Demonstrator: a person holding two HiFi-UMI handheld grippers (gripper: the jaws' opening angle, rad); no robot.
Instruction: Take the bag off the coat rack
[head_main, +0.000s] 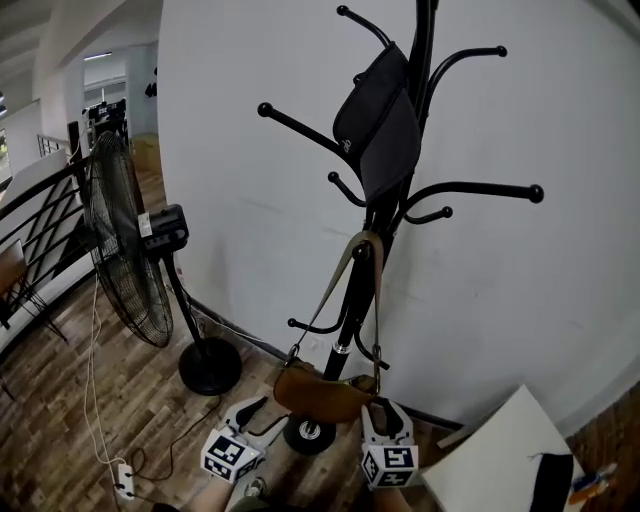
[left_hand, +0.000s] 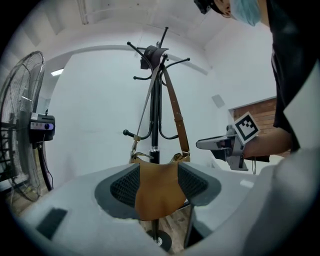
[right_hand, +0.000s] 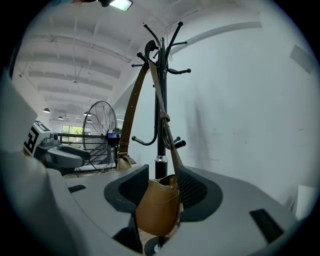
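The tan leather bag (head_main: 322, 392) is suspended low against the pole of the black metal coat rack (head_main: 352, 300), just above the rack's round base. Its brown strap (head_main: 333, 283) is looped over a mid-height hook at the 12 o'clock position from the bag body. The left claw (head_main: 262, 415) is set at the 8 o'clock end of the bag. In the left gripper view this claw (left_hand: 157, 180) is closed on the bag body (left_hand: 157, 192), which fills the gap between both ribbed pads. The right claw (head_main: 385, 408) is set at the 4 o'clock end. In the right gripper view it (right_hand: 160, 192) is likewise clamped on the bag (right_hand: 157, 207), with the strap running up past the right-hand pad. A dark grey fabric bag (head_main: 380, 125) is hung on an upper hook, at 12 o'clock from the tan one. A black pedestal fan (head_main: 125, 250) is stationed on the wooden floor (head_main: 60, 400) at 9 o'clock from the rack, well apart from it.
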